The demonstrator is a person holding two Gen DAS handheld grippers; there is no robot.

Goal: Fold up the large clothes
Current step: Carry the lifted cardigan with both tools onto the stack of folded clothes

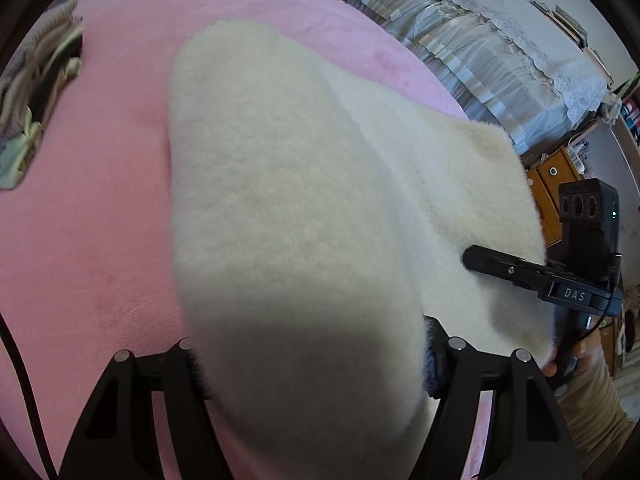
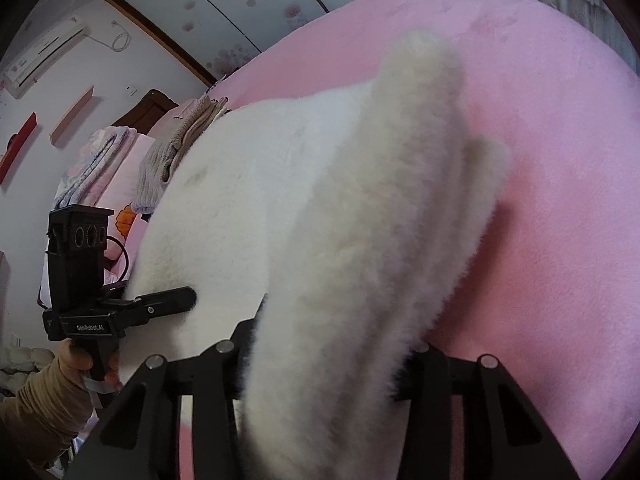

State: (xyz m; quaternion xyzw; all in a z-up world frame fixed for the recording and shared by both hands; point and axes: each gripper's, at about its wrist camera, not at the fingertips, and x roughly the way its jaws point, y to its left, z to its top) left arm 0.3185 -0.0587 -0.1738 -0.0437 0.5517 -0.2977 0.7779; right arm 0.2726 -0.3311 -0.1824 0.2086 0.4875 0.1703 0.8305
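A large fluffy white garment hangs between both grippers above a pink bed. My left gripper is shut on one edge of it; thick fleece fills the space between the jaws and hides the fingertips. My right gripper is shut on the other edge of the garment, fingertips also buried. The right gripper shows in the left wrist view, the left gripper in the right wrist view, both pressed into the fleece. The garment's far end rests on the bed.
The pink bed spreads beyond the garment. A pile of folded clothes lies at its far left edge, also seen in the right wrist view. A curtain and wooden drawers stand off the bed's right side.
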